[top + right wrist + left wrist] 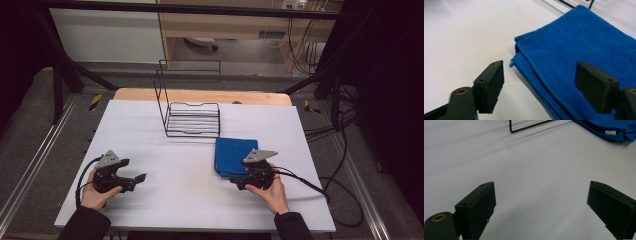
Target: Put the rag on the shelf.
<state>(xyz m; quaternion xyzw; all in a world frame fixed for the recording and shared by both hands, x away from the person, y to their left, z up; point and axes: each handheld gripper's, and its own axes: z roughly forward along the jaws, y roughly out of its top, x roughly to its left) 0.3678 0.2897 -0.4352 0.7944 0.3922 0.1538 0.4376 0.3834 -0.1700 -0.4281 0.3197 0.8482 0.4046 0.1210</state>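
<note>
Now folded blue towel [579, 57] edge between open right tool [540, 85] jaws, untouched

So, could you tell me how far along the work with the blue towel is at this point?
Done: the blue towel lies folded flat on the white table, beside the wire rack. In hand: the right gripper is at the towel's near edge, its jaws apart and astride that edge, not yet pressing it. The left gripper is open over bare table. Left: gripping and lifting the towel; the rack looks a likely destination and holds nothing yet.
</note>
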